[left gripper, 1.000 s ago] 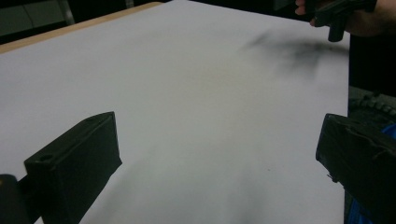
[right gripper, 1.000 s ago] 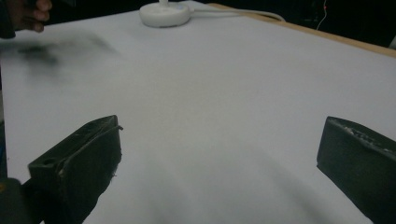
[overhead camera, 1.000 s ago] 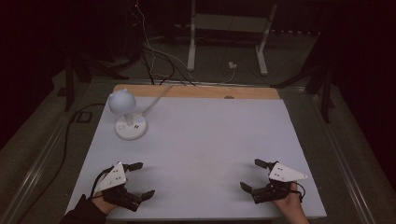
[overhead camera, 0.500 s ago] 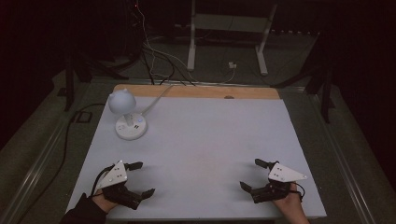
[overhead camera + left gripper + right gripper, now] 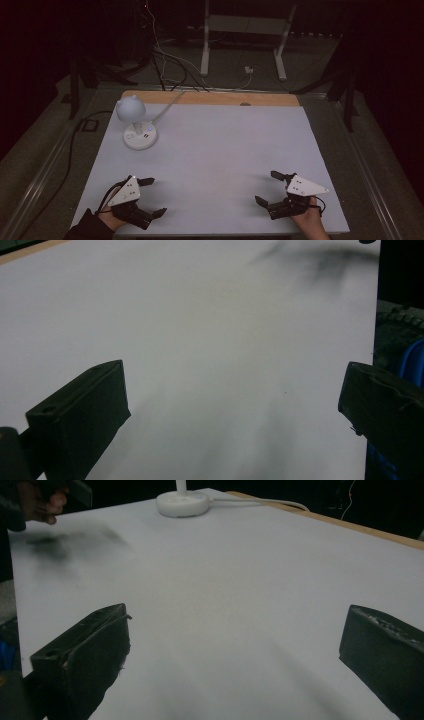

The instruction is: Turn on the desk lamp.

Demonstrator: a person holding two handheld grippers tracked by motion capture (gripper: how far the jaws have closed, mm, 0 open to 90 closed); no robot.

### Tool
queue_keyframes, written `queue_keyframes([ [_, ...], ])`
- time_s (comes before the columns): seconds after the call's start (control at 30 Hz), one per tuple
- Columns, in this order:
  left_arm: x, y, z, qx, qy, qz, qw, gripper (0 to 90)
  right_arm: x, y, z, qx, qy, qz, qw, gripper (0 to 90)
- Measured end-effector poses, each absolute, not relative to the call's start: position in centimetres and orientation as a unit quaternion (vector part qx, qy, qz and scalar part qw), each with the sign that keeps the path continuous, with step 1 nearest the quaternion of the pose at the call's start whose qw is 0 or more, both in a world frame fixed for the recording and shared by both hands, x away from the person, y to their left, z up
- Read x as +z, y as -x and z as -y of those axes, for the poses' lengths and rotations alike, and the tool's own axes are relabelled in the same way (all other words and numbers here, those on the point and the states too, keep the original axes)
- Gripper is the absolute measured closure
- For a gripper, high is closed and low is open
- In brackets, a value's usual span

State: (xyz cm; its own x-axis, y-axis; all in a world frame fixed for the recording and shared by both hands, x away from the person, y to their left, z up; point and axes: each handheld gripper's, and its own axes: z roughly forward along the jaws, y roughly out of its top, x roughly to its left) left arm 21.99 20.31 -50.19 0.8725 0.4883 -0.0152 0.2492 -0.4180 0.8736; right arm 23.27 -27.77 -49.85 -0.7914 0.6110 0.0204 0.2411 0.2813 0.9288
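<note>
My left gripper (image 5: 152, 197) rests low over the near left corner of the white table (image 5: 220, 150), jaws spread wide and empty. In the left gripper view its two black jaws frame bare white surface (image 5: 225, 365). Over the near right corner my right gripper (image 5: 266, 188) is also open, with nothing between its jaws. In the right gripper view, bare table (image 5: 240, 595) lies between the jaws and the other hand (image 5: 37, 502) is at the far left.
A small white desk lamp (image 5: 136, 122) with a round base (image 5: 182, 502) stands at the back left, its cable running off the far edge. A wooden strip (image 5: 210, 97) lines the far side. Beyond it are cables and a metal stand (image 5: 242, 30) on the floor.
The left gripper has shifted slightly toward the near edge. The right gripper has stayed where it was.
</note>
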Motion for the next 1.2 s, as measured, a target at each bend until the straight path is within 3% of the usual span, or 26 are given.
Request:
queue_keyframes([
  [0.5, -48.8, -21.6, -19.2, 0.107, -0.830, -0.185, 0.515, 0.2, -49.4, -23.0, 27.6, 0.549, -0.272, -0.771, 0.174, 0.0],
  [1.2, -46.3, -23.0, -19.1, 0.120, -0.808, -0.199, 0.541, 0.2, -49.4, -23.0, 27.6, 0.547, -0.273, -0.771, 0.177, 0.0],
])
